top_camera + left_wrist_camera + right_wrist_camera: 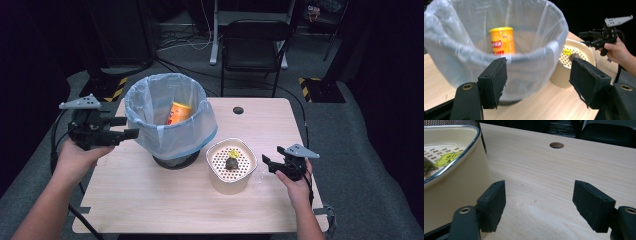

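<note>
At the left edge of the wooden table [150, 200], the person's left hand [80, 152] is raised above the surface, forearm coming in from the near left corner, and holds the left gripper [127, 127] level, pointing across toward the bin [170, 117]. Its jaws stand wide apart with nothing between them; in the left gripper view they frame the bin's near wall without touching it. The bin, lined with a translucent plastic bag [456, 45] folded over its rim, stands left of the table's middle, toward the far edge. Inside it an orange snack can [179, 112] stands upright (the label is too small to read). Just right of the bin, nearer the front edge, sits a cream container [227, 182] with a perforated insert; a small dark lump [231, 163] and a yellow scrap [233, 152] rest on the insert. Near the right edge, the right hand [295, 185] rests low by the table, wrist bent slightly inward, holding the right gripper [266, 162] aimed at the container. Its jaws are also spread, empty, over bare wood beside the container's wall. A round cable hole [238, 110] lies near the far edge.
</note>
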Tool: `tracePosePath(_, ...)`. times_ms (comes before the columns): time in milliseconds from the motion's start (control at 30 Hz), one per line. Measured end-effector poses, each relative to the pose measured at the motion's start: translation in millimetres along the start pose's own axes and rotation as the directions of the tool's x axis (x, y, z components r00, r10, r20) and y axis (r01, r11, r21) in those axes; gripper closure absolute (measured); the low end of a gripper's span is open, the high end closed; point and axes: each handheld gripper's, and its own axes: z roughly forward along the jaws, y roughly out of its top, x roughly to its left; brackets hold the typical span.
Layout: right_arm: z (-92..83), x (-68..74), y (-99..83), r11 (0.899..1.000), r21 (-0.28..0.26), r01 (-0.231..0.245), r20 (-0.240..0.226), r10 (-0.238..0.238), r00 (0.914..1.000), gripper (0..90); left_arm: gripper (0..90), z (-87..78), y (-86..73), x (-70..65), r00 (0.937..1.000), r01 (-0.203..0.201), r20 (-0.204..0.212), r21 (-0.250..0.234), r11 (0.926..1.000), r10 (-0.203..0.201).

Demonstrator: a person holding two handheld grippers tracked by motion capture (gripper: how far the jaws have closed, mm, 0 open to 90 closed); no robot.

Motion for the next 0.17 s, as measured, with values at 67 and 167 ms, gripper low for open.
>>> tracePosePath(67, -0.3, 0.3, 0.1, 1.0, 0.008, -0.003, -0.001, 0.003, 1.0, 26.4, 29.7, -3.9, -9.5, -0.9, 0.9999, -0.005, -0.01, -0.013, 0.9999, 0.005)
tracePosePath(167, -0.4, -0.1, 0.0, 1.0, 0.023, 0.004, 0.016, -0.004, 0.9999, 26.4, 28.1, -7.3, -29.4, 0.6, 0.9983, -0.012, -0.057, -0.017, 0.9998, 0.011)
